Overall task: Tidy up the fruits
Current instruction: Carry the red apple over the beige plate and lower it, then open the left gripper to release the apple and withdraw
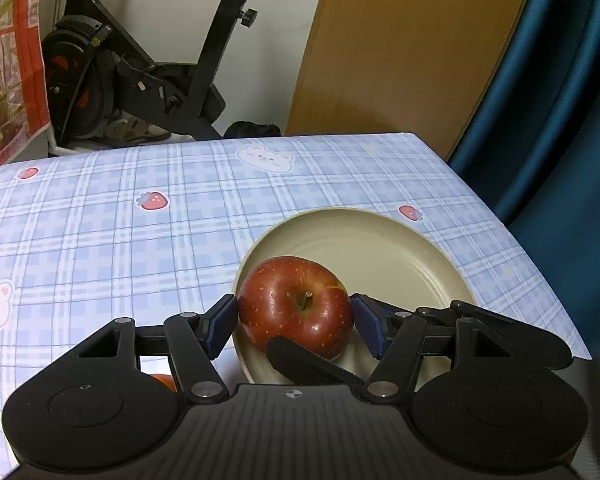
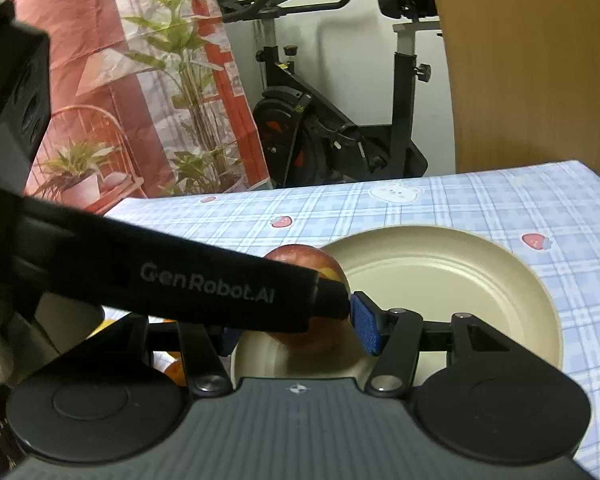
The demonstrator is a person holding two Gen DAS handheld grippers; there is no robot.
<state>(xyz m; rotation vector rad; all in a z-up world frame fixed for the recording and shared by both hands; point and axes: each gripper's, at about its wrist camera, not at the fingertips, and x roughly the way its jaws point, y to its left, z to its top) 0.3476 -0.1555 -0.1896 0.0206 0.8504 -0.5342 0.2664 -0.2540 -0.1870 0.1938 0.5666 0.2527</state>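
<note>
A red apple (image 1: pixel 296 306) sits stem up at the near left rim of a cream plate (image 1: pixel 400 248). My left gripper (image 1: pixel 296 320) has its blue pads on both sides of the apple, touching it. In the right wrist view the left gripper's black body (image 2: pixel 204 280) crosses in front and hides most of the apple (image 2: pixel 300 256) and the plate's (image 2: pixel 460 280) near left part. My right gripper (image 2: pixel 296 328) stands just behind the apple; only its right blue pad (image 2: pixel 364 328) shows, the left pad is hidden.
The table has a blue plaid cloth (image 1: pixel 140 240) with bear and strawberry prints. An orange fruit (image 1: pixel 164 380) peeks under the left gripper, and also in the right wrist view (image 2: pixel 176 372). The table's right edge (image 1: pixel 520 240) is close to the plate. An exercise bike (image 1: pixel 140 72) stands behind.
</note>
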